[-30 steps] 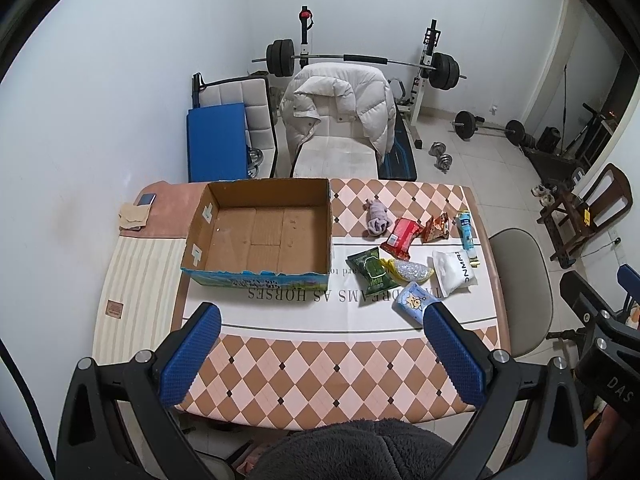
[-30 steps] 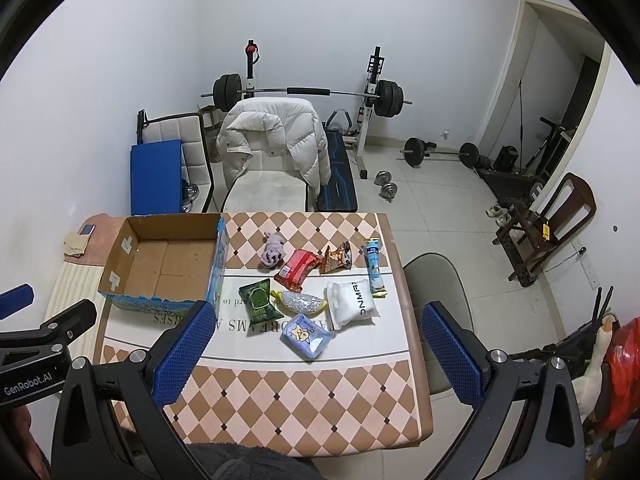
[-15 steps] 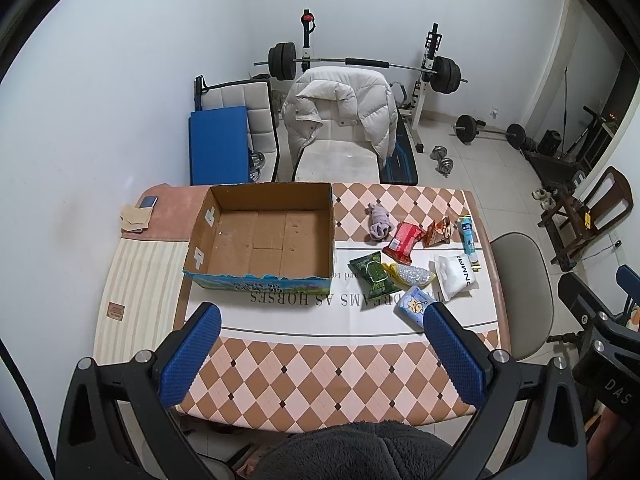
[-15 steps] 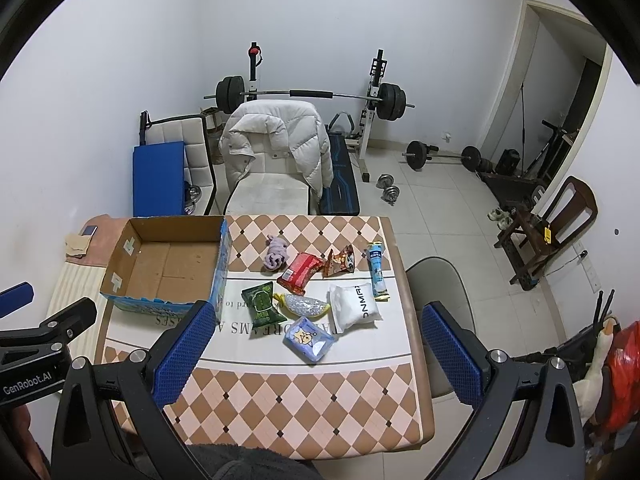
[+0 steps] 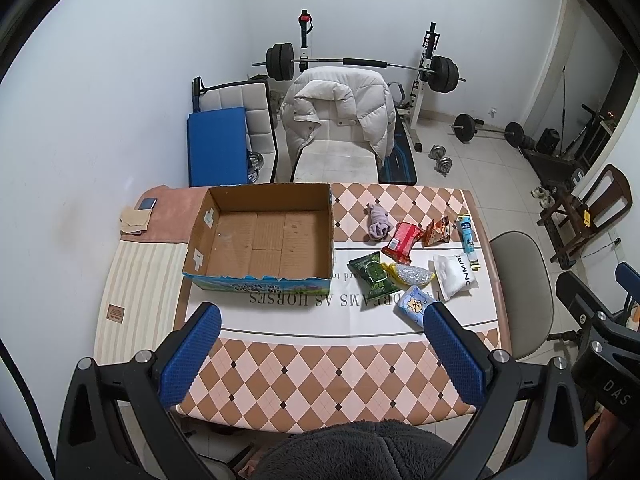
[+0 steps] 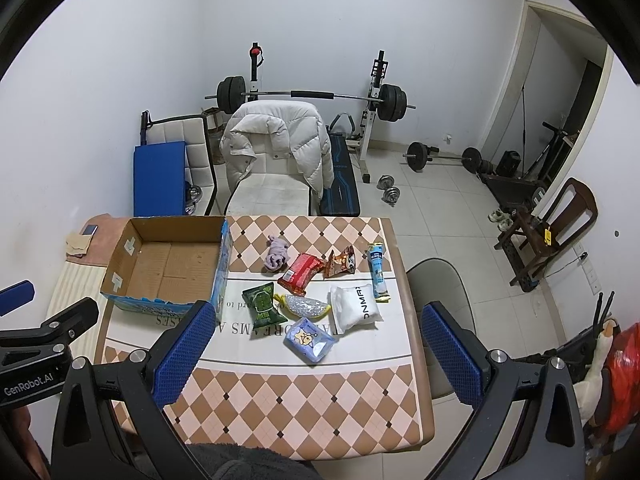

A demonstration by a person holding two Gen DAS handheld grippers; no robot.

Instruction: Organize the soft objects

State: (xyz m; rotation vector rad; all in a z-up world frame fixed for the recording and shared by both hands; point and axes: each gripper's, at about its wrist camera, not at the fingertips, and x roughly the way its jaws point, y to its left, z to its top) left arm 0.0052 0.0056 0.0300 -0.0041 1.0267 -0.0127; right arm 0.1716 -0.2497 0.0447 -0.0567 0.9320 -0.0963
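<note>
An empty open cardboard box (image 5: 264, 236) (image 6: 168, 264) stands on the left of the checkered table (image 5: 320, 368). To its right lie soft items: a purple cloth (image 5: 378, 222) (image 6: 276, 254), a red packet (image 5: 402, 240) (image 6: 300, 274), a green packet (image 5: 370, 272) (image 6: 262, 304), a silver-yellow pouch (image 5: 410, 274) (image 6: 306, 304), a white packet (image 5: 456, 270) (image 6: 356, 308), a blue tissue pack (image 5: 414, 304) (image 6: 310, 338), an orange snack bag (image 6: 340, 262) and a blue tube (image 6: 378, 272). My left gripper (image 5: 320, 354) and right gripper (image 6: 316, 354) are both open and empty, high above the table's near edge.
A chair with a white puffer jacket (image 5: 340, 112) stands behind the table. A grey chair (image 5: 520, 280) is at the table's right. A phone (image 5: 147, 203) lies on the left mat. Weights and a barbell rack (image 6: 312, 96) stand by the far wall.
Both cameras have drawn slightly back and up; the table and its items sit a little lower in view. Nothing on the table has moved. Both grippers stay open.
</note>
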